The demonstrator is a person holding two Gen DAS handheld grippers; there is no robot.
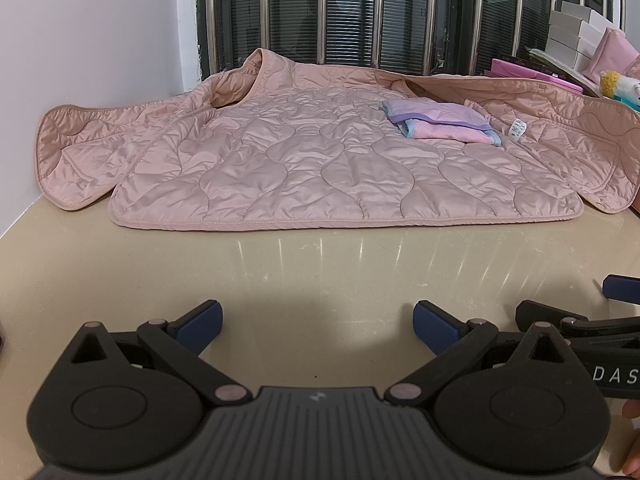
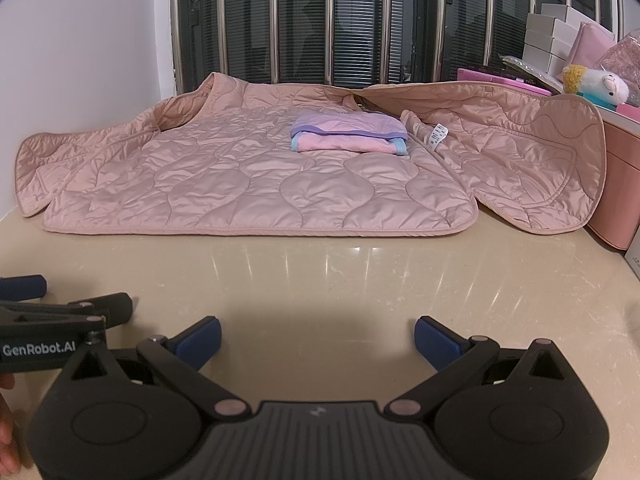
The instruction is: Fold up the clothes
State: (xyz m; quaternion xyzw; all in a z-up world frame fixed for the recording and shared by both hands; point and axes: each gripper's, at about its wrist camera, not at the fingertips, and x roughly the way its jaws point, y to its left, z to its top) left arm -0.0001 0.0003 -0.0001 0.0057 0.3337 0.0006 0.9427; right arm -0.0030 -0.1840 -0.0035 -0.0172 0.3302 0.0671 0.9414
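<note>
stacked white boxes [image 2: 548,36] and a plush toy [image 2: 592,84] at the right edge, small folded pink-purple cloth [image 2: 350,134] lying on the quilted pink jacket [image 1: 320,160], jacket spread flat at the beige table's [image 1: 320,272] far side, left gripper [image 1: 316,320] and right gripper [image 2: 318,336] both spread wide, empty

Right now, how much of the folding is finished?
Done: a small folded pink-and-purple cloth lies on the pink quilted jacket. In hand: nothing; the left tongs and right tongs are open above the bare counter. Left: the jacket lies spread open, unfolded.
</note>
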